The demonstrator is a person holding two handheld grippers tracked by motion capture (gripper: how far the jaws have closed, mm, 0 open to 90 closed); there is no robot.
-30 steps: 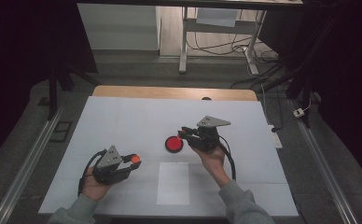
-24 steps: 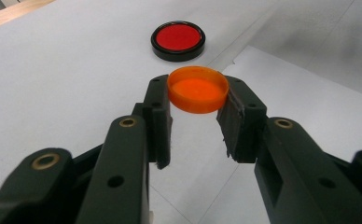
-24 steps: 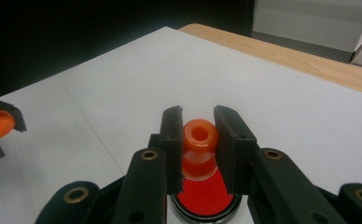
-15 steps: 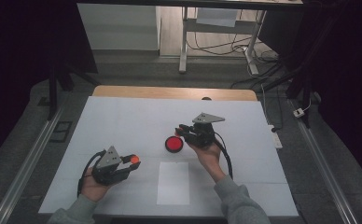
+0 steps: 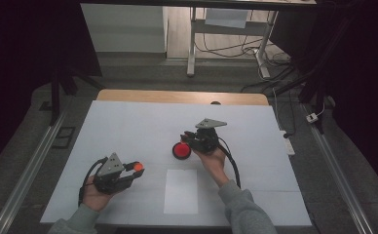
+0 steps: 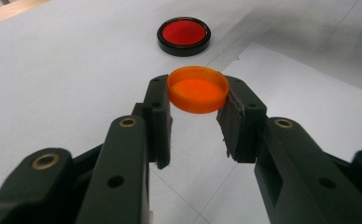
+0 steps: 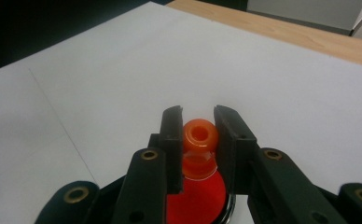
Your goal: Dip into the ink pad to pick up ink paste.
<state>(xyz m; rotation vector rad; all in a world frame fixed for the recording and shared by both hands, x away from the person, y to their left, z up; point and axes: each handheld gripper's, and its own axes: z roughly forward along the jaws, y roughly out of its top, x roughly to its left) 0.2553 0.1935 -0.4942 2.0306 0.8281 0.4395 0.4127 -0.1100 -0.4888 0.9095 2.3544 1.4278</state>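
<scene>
While the red dish (image 5: 181, 150) with its black rim sits flat on the white table (image 5: 128, 126), its round well shows nothing but its red floor in the left gripper view. The right gripper (image 7: 198, 122) hangs just above that dish, jaws closed on a small orange piece (image 7: 199, 136) with a hole through its top; a paler, clearer part continues below it between the pads, and the dish's red face lies right under the jaws. In the high view this gripper (image 5: 191, 138) sits at the dish's far right edge, held by the right hand (image 5: 211, 158).

The left gripper (image 6: 195, 100) is clamped on an orange cap (image 6: 198, 88), a shallow round lid held by its rim, open side up, clear of the table. In the high view this gripper (image 5: 137, 168) lies near the table's front left, well apart from the dish.

A white paper sheet (image 5: 180, 191) lies flat between the two forearms, in front of the dish. A wooden strip (image 5: 177, 96) borders the table's far edge.
</scene>
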